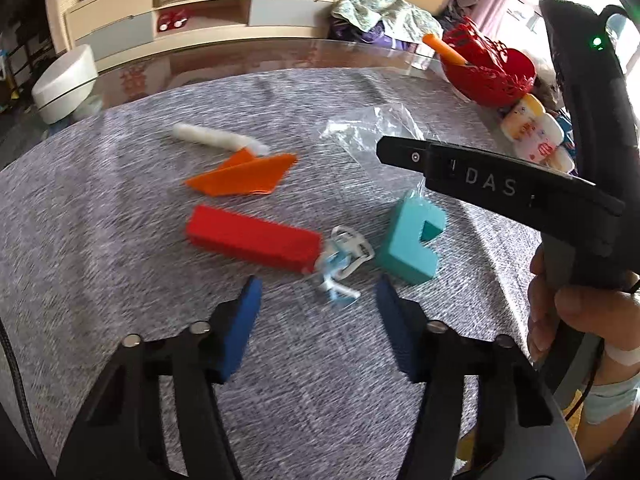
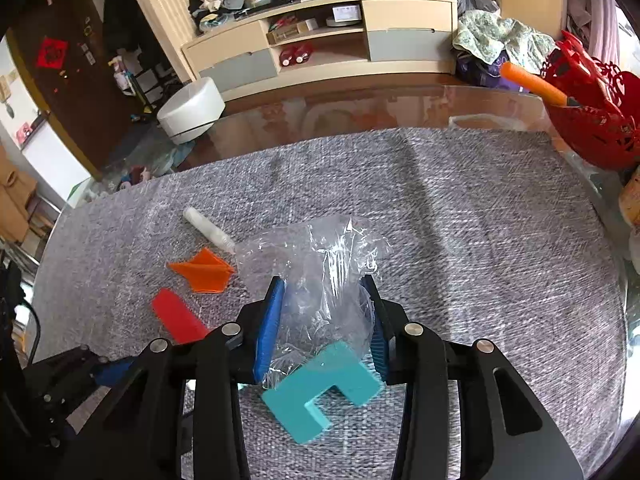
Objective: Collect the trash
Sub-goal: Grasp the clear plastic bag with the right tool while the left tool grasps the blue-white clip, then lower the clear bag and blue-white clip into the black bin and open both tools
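Note:
On the grey cloth lies a crumpled white-and-blue wrapper, just ahead of my left gripper. That gripper is open and its blue pads touch nothing. A clear plastic bag stands bunched between the pads of my right gripper, touching both of them. In the left wrist view the right gripper reaches in from the right over the bag. Other scraps are an orange folded paper and a white roll.
A red block lies left of the wrapper and a teal block right of it, under the bag's near edge. A red basket holding an orange stick stands at the far right. A hand grips the right tool.

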The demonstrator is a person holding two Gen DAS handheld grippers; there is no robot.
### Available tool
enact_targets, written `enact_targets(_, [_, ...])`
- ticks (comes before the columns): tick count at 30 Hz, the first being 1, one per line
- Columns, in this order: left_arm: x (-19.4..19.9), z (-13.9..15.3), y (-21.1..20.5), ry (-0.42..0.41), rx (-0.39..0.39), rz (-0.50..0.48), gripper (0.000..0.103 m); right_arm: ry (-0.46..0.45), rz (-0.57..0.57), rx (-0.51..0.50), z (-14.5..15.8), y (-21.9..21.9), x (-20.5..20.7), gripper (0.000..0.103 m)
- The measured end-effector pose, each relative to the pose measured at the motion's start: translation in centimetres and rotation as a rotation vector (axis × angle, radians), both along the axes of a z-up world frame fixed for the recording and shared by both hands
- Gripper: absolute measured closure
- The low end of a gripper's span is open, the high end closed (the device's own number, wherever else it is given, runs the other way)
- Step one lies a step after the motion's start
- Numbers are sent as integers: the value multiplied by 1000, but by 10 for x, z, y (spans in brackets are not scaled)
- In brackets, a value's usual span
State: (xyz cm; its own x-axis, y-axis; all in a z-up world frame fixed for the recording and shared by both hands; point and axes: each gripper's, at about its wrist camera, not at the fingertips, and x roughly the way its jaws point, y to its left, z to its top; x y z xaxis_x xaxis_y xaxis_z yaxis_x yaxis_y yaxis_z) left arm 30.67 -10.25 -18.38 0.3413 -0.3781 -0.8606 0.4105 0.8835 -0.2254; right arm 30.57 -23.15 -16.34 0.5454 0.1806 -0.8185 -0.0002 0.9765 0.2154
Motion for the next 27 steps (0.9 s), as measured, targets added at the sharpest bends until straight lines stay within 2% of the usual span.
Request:
enact_targets(4, [2, -6, -13, 15, -1, -23, 72, -17, -16, 0, 8, -13, -7, 63])
enact_targets(5, [2, -8, -16, 17, 3, -27, 78, -19, -18, -1, 9, -15, -8, 63])
enact_targets(6, [2, -10, -18, 18, 8, -29, 90, -22, -19, -1, 11, -17, -10, 63])
enact_targets(7, [2, -13, -20, 24, 9, -35, 93, -23, -20, -1, 11, -17, -12, 63])
enact_targets(12, [-9, -10, -27, 15, 15, -54, 93, -30, -32, 14, 16, -26, -33, 63])
enact_targets(20, [-55, 23, -13, -43, 42, -39, 94, -81, -64, 33, 36, -25, -99, 63])
enact_targets(27, [-109, 21, 16, -23, 53, 38, 93, -106, -86, 61, 40, -18, -154, 63])
